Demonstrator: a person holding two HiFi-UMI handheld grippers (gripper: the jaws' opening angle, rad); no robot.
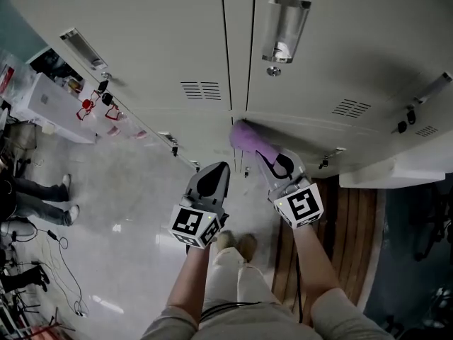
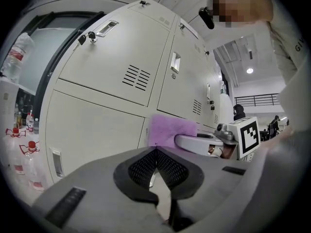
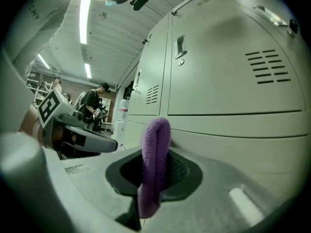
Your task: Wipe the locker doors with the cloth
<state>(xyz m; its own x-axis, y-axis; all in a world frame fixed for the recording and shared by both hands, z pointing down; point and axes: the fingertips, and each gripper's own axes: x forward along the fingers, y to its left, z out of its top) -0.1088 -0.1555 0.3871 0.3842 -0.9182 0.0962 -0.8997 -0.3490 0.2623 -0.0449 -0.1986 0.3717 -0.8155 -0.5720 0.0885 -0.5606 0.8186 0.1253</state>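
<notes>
Gripping the purple cloth (image 1: pixel 247 136) in the right claw (image 1: pixel 272 160), up at twelve o'clock by the locker doors' (image 1: pixel 333 41) seam. Carrying the left claw (image 2: pixel 156 154) pressed together, empty, at nine o'clock. Seemingly mid-wipe, with much door probably left.

The head view looks steeply down from overhead, along the locker doors (image 1: pixel 141 55) to the floor (image 1: pixel 134 211), with the left tongs (image 1: pixel 221 167) and right tongs (image 1: pixel 272 160) below centre. Each gripper view sits low behind its own tongs, close to the same doors, angled up along the row. The left one faces the right tongs and cloth (image 2: pixel 170 130). The right one faces the left tongs' marker cube (image 3: pixel 48 107).
</notes>
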